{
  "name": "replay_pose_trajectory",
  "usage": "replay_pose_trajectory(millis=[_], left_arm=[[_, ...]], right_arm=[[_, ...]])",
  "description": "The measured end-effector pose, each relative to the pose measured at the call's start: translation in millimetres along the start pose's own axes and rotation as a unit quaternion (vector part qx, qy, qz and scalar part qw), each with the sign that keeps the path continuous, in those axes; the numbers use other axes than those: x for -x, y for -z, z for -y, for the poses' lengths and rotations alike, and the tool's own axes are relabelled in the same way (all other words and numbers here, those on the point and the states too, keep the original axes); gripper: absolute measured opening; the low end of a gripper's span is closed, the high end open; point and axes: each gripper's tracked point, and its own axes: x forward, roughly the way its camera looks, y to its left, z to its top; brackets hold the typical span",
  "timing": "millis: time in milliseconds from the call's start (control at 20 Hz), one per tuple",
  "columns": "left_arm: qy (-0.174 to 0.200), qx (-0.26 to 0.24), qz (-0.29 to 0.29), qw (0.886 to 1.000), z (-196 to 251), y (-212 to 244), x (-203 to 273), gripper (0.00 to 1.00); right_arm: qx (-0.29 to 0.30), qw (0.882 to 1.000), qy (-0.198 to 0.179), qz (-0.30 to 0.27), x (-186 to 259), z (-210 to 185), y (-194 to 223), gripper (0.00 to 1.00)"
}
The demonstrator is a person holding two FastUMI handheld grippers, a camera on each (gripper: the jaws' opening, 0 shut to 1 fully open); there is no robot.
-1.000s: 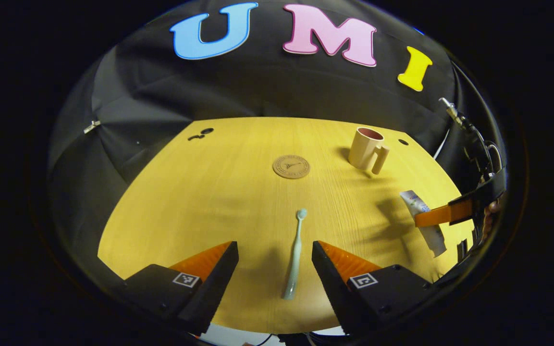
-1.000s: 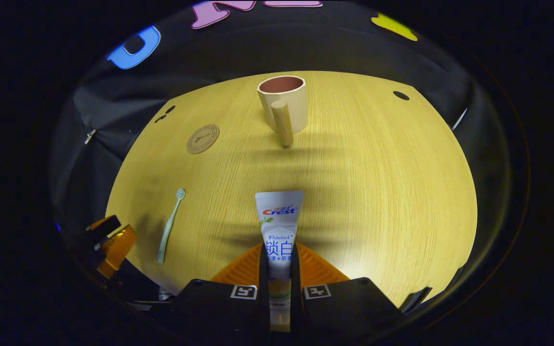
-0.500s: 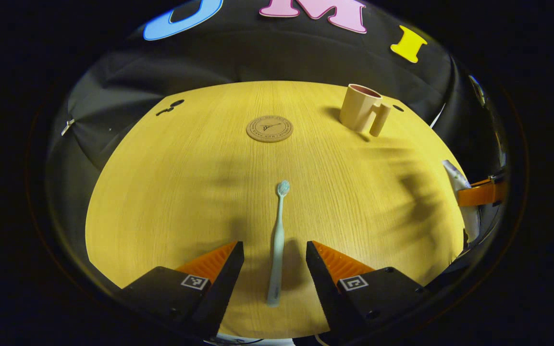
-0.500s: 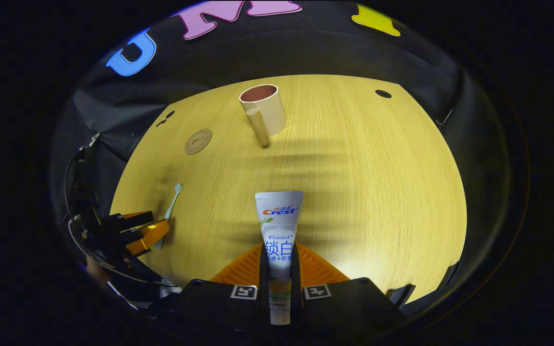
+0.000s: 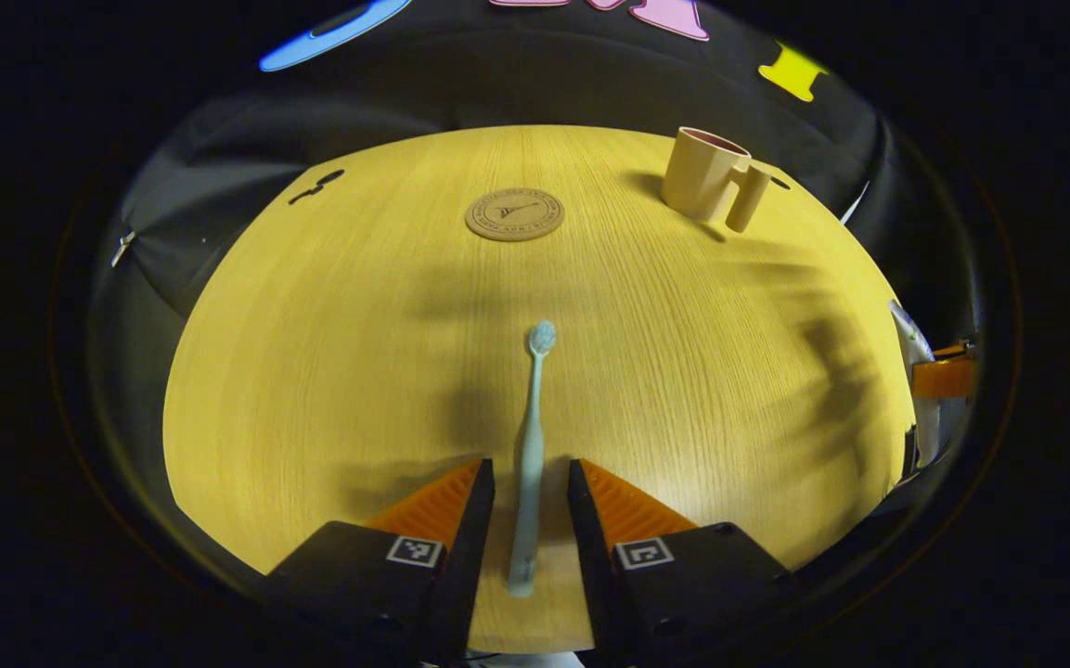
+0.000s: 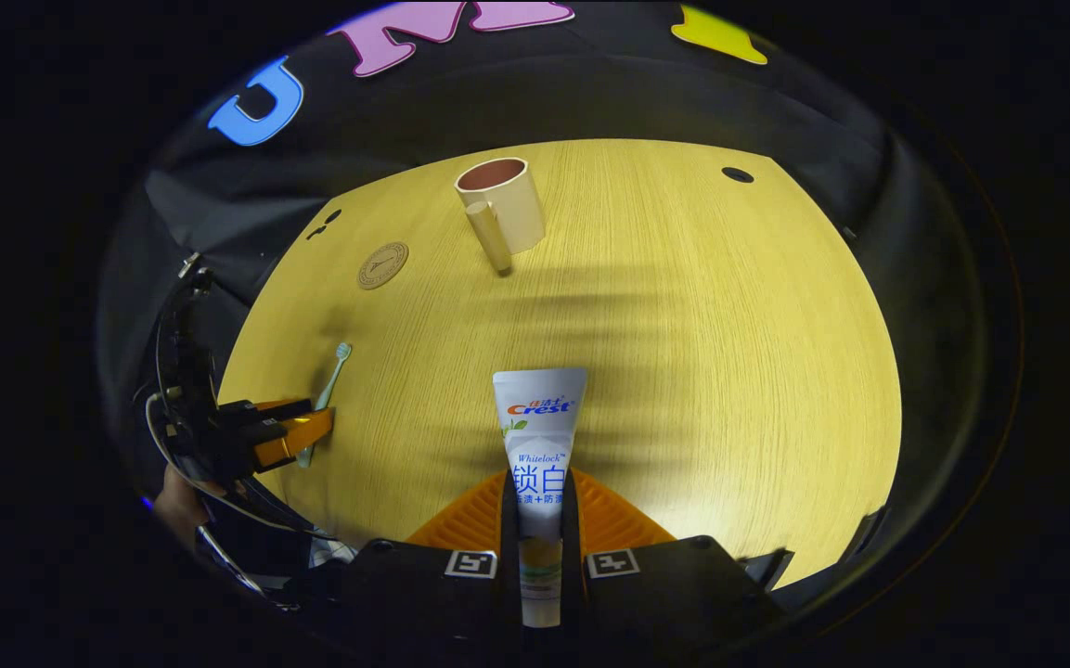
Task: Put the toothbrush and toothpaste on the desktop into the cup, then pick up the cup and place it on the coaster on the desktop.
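**Toothpaste clamped in the right gripper, toothbrush between the left gripper's fingers**

The right gripper (image 6: 540, 501) is closed on the toothpaste (image 6: 539, 436): both orange fingers press the sides of the tube, whose flat crimped end sticks out ahead of the fingertips and whose cap end runs back between the black finger mounts. The tube is off the bench (image 6: 702, 353). Ahead of this gripper and a little to its left stands the cup (image 6: 503, 209), upright, handle turned toward the camera; the coaster (image 6: 382, 265) lies farther left, well apart from the cup.

The left gripper (image 5: 526, 478) has its fingers narrowly apart, one on each side of the toothbrush (image 5: 531, 436) handle. A thin gap seems to remain on both sides, though shadow makes contact hard to judge. The toothbrush lies flat on the bench, its head pointing straight ahead of the fingertips, its butt end back between the finger mounts. Beyond the head, well ahead, lies the coaster, and the cup stands ahead to the right
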Motion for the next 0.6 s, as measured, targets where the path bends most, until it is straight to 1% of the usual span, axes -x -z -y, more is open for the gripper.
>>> replay_pose_trajectory(millis=[50,100,200,300,400,500,600], left_arm=[[-0.001,-0.001,-0.004,1.0,1,-1,0,0.49],[-0.004,0.003,-0.007,1.0,-1,-1,-1,0.33],[-0.004,0.008,-0.019,1.0,1,-1,0,0.21],[-0.004,-0.003,-0.031,0.999,2,-2,-1,0.14],[0.0,-0.014,-0.032,0.999,2,-3,-1,0.11],[0.004,-0.012,-0.028,1.0,1,-3,0,0.07],[0.01,-0.011,-0.026,1.0,3,-3,0,0.07]], right_arm=[[0.0,1.0,-0.002,0.001,-1,-1,-1,0.2],[0.002,1.0,-0.003,0.002,-1,-2,-2,0.2],[0.0,1.0,-0.009,0.002,-3,-5,-4,0.2],[-0.002,1.0,-0.013,0.005,-4,-7,-7,0.2],[-0.005,1.0,-0.015,0.01,-5,-8,-12,0.2],[-0.009,1.0,-0.017,0.016,-5,-11,-18,0.2],[-0.007,1.0,-0.018,0.023,-5,-12,-26,0.2]])
